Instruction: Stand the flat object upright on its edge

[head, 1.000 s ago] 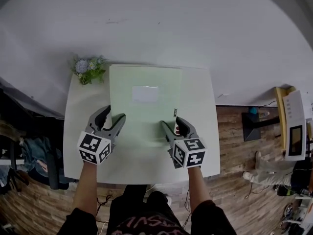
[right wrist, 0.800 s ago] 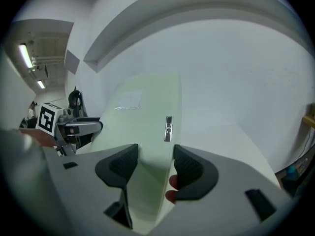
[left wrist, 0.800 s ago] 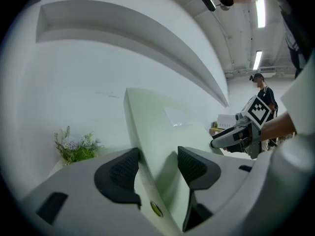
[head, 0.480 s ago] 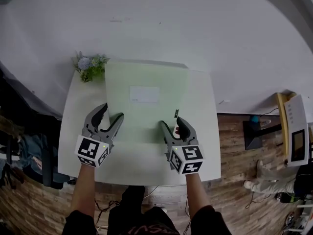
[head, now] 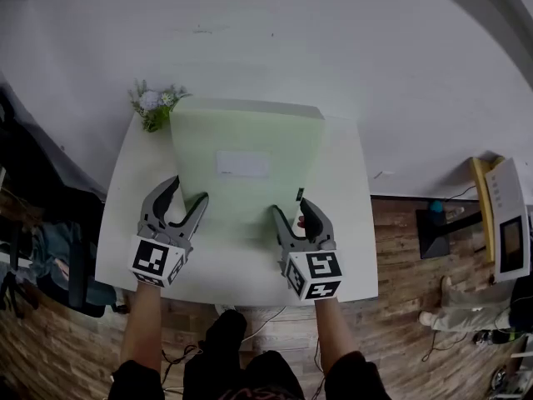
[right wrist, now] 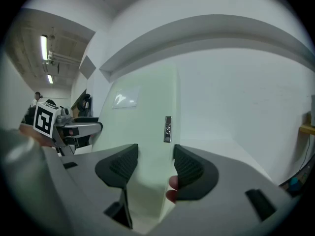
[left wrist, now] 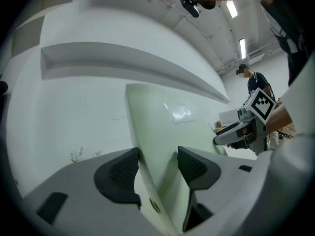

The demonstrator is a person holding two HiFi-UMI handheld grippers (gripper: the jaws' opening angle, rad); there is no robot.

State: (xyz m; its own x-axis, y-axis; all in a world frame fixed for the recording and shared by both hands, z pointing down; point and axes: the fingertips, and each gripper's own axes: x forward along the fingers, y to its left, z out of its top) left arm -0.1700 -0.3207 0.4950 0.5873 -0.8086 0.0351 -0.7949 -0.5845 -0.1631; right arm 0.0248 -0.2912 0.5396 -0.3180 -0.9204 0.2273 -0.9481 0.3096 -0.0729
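Jaws of left gripper (head: 185, 192) clenched across left edge of pale green board (head: 246, 190), jaws of right gripper (head: 291, 208) clenched across its right edge, board over centre of white table (head: 346, 248), far edge tilted up toward 12 o'clock (near edge lowest), flower sprig (head: 154, 104) just beside its 11 o'clock corner, bare table margins at 3 and 9 o'clock.

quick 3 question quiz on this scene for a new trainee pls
1. True or false: the green folder lies flat on the table.
2. What stands at the table's far left corner? A) a mug B) a small plant C) a lamp
3. How many grippers clamp the folder?

Key: 1 false, its far edge is raised. 2 B. 3 two: the left gripper and the right gripper, one on each side edge.
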